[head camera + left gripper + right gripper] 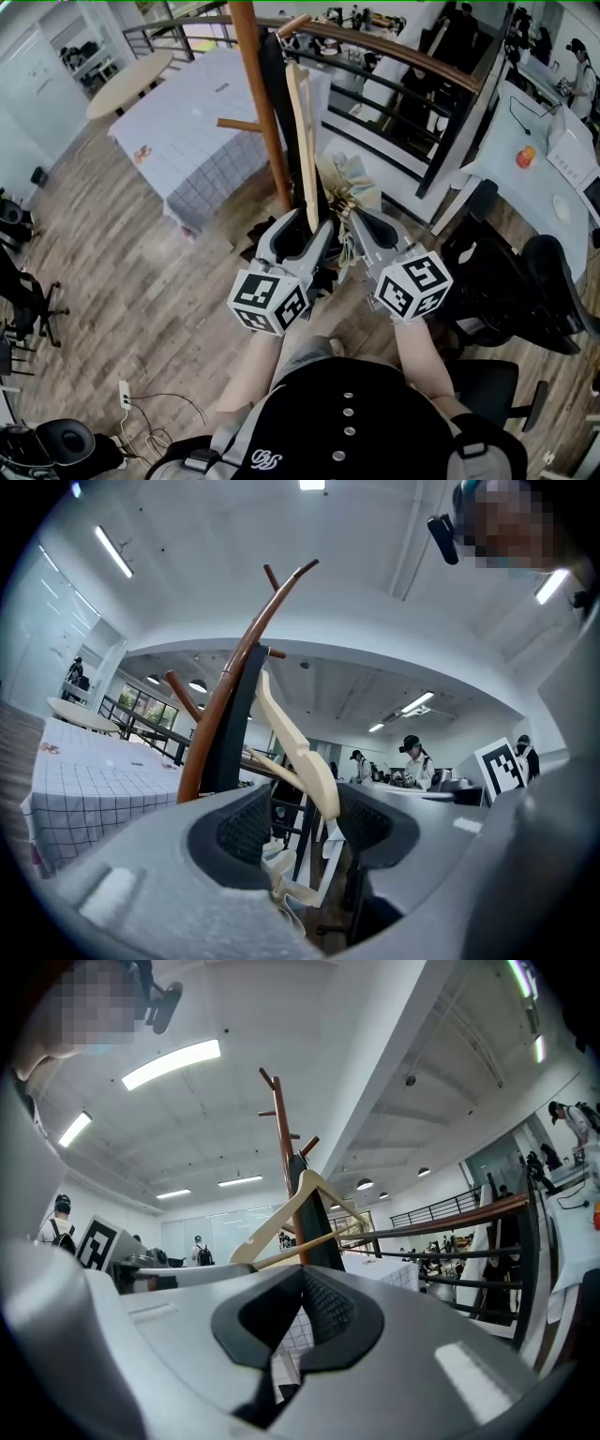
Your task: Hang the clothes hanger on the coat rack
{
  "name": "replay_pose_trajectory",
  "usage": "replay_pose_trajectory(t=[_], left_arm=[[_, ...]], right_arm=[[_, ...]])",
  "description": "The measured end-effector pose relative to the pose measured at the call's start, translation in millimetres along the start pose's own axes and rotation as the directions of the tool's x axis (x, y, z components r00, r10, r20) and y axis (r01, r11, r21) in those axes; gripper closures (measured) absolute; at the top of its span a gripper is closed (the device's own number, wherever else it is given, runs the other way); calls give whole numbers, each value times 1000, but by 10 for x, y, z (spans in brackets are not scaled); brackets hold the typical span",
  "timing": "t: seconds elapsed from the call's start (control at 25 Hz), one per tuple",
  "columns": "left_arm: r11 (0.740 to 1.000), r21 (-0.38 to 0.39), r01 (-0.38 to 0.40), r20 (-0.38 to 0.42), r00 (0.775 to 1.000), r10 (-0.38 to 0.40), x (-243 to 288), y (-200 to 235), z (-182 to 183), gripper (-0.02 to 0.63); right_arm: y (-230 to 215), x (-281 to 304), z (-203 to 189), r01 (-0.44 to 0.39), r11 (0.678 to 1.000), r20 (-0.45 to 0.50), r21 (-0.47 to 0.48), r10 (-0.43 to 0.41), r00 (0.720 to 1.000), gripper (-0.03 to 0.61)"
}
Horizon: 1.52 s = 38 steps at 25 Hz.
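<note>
1. Wood, pale and smooth: the hanger [305, 150] looks light and stiff, and it rests against the coat rack [253, 75] pole.
2. Left gripper [305, 234] jaws stand apart around its lower end, a sound place to grip.
3. Right gripper [361, 225] jaws are closed, empty.

Grey left gripper [305, 227], right gripper [362, 221]: square-marked cubes [270, 302]; black 4-button top [380, 412].

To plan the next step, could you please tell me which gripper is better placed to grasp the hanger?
Left. The left gripper stands open with the hanger between its jaws, so it probably only needs to close. The right gripper is shut and empty, beside it.
</note>
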<state>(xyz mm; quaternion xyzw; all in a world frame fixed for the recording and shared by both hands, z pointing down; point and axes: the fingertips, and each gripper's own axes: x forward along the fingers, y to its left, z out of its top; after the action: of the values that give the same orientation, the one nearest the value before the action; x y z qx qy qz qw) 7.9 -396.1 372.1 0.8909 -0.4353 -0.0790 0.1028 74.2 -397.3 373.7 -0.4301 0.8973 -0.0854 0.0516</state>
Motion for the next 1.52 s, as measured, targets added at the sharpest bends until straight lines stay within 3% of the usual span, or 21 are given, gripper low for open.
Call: replay_pose_trajectory(t=[0.36,0.48,0.56,0.72,0.8,0.92,1.2,1.52], left_arm=[[997,36,66,-106,992,-62,-58,-162,-351,403],[997,40,68,-109,992,-63,-52,-179,-369,405],[998,37,45,-106,994,-41,-55,-155,-372,460],[999,28,27,-113,993,-24,-66,-147,-410,470],[999,24,25,-116,993,-22,-67,-151,-434,560],[999,13,42,-115,992,-40,-67,-201,-476,612],[990,18,141,-90,986,-139,-53,-409,-463,612],[992,14,124,-127,984,-121,-97,-339,-510,614]], right_arm=[[146,-39,-81,-41,998,-26,-44,39,999,583],[158,-81,-112,-54,997,-35,-57,52,998,580],[151,-115,-146,-63,996,-50,-68,59,997,578],[114,-193,-178,-55,996,-56,-64,51,997,578],[111,-203,-191,-55,997,-55,-58,52,997,578],[133,-218,-226,-64,995,-64,-70,60,996,578],[223,-231,-190,-85,992,-50,-95,81,995,580],[265,-293,-240,-95,988,-80,-123,85,993,580]])
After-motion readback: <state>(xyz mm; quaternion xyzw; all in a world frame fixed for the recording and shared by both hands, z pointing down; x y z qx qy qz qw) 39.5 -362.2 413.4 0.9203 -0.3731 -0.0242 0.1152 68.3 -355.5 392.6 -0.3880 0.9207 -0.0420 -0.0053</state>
